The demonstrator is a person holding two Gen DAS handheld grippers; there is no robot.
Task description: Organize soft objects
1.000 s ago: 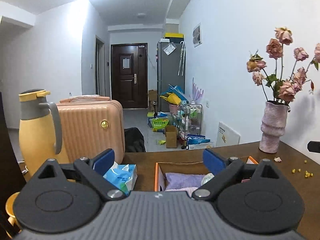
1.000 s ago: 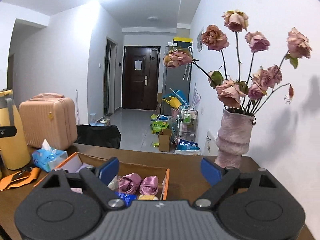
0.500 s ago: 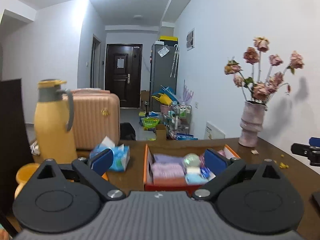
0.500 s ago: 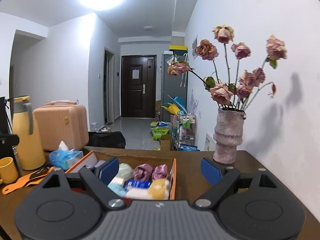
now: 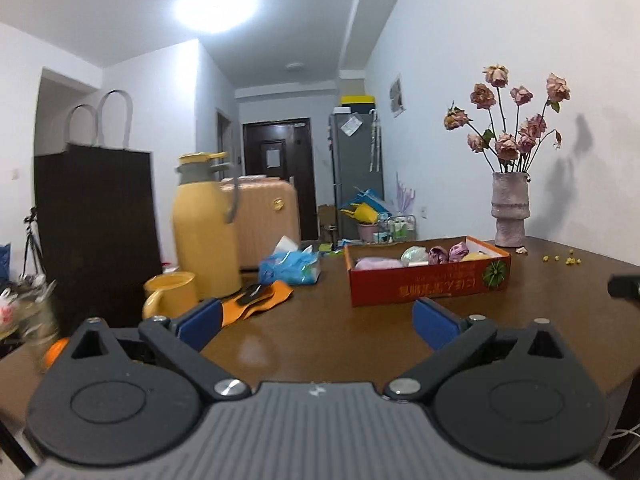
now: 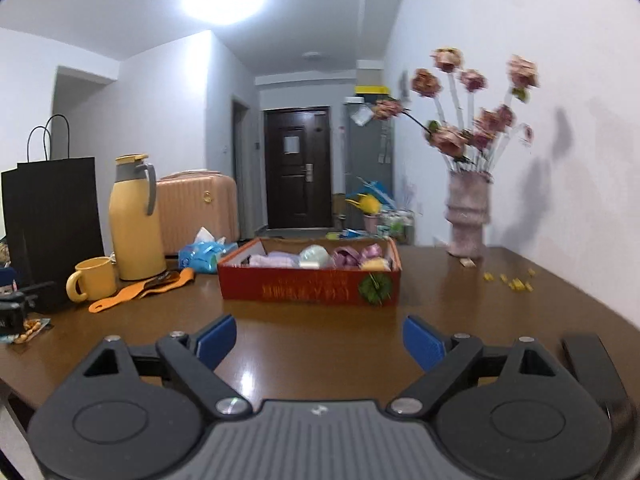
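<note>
You look finished or between picks: the soft objects (image 6: 320,257) sit in the red box (image 6: 308,290) at mid-frame on the table (image 6: 320,344), both your left gripper (image 5: 316,326) and right gripper (image 6: 320,340) hover level near the lower edge, fingers spread and empty, so next find any stray.

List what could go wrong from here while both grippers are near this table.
1. The vase of dried roses stands tall and narrow near the red box; a sweep by the open right gripper might tip it.
2. The yellow mug and thermos sit close ahead of the open left gripper, so a leftward move could knock them.
</note>
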